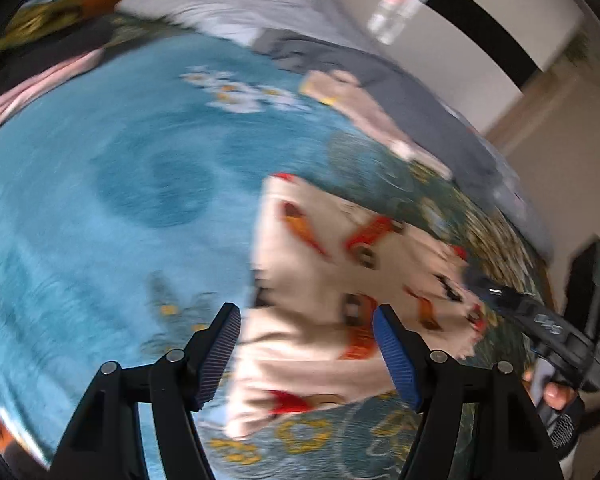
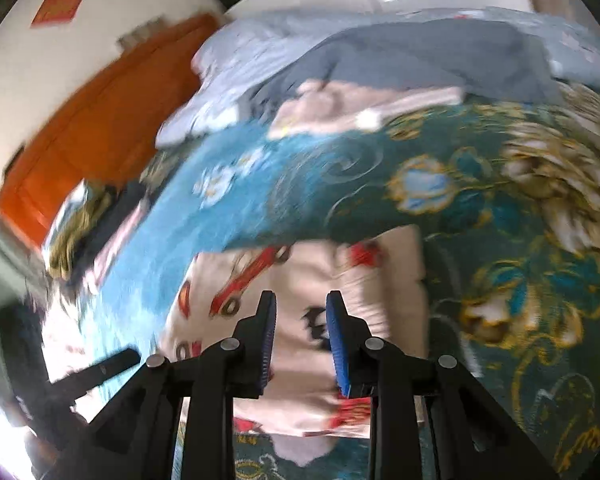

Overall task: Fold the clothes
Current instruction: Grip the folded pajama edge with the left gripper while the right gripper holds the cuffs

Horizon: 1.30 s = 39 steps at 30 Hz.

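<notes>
Gaping wide with nothing between its blue pads, the left gripper (image 1: pixel 306 320) hangs above a cream garment (image 1: pixel 340 280) printed with red cars; the right gripper (image 2: pixel 301 306) hovers over the same cloth, its jaws partly parted and holding nothing; the garment lies crumpled on a teal floral blanket (image 2: pixel 480 208) covering a bed; further back sit a folded pink piece (image 2: pixel 360 108), grey bedding (image 2: pixel 420 56) and an orange door (image 2: pixel 100 120); both views are motion-blurred.

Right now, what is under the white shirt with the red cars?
The car-print shirt lies on a teal flowery blanket, which shows all around it. What lies below the blanket is covered. Both grippers, left and right, hover open above the shirt.
</notes>
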Available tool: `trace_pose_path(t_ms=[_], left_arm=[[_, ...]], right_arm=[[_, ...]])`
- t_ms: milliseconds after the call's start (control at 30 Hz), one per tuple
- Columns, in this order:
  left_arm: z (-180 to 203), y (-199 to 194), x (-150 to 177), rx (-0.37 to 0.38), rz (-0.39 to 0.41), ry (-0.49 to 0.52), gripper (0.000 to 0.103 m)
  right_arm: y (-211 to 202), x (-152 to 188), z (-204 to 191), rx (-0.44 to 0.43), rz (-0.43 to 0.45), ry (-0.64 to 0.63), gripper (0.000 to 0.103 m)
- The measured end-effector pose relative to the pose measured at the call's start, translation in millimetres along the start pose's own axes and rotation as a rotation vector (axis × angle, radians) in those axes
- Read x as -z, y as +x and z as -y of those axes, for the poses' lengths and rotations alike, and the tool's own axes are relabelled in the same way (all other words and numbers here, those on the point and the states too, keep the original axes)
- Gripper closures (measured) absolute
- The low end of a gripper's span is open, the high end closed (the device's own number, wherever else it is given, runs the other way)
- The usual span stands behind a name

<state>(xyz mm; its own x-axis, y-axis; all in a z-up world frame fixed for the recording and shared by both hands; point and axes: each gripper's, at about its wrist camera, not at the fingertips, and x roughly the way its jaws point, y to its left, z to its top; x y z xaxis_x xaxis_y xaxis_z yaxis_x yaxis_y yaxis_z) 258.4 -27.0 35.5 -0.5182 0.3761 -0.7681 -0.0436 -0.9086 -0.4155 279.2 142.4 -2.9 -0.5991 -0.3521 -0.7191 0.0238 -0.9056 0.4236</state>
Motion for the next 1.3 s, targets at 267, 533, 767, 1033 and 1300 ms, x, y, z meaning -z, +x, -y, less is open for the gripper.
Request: trace_pose_path(t_ms=[267, 533, 767, 1033, 1300], left_arm=[[5, 21, 11, -0.036, -0.062, 0.037, 0.030], [-28, 5, 5, 0.028, -0.034, -0.092, 0.030], [-48, 16, 2, 0.042, -0.045, -0.165, 0.030], [-40, 42, -9, 0.070, -0.100, -0.112, 0.029], [-43, 48, -16, 0.123, -0.102, -0.146, 0.031]], right_arm=[[17, 14, 19, 0.035, -0.046, 0.008, 0.077], [-11, 12, 19, 0.032, 0.023, -0.007, 0.052], [-13, 20, 72, 0.044, -0.009, 0.174, 0.048], [11, 21, 71, -0.049, -0.035, 0.229, 0.048], [20, 15, 66, -0.033, -0.032, 0.202, 0.046]])
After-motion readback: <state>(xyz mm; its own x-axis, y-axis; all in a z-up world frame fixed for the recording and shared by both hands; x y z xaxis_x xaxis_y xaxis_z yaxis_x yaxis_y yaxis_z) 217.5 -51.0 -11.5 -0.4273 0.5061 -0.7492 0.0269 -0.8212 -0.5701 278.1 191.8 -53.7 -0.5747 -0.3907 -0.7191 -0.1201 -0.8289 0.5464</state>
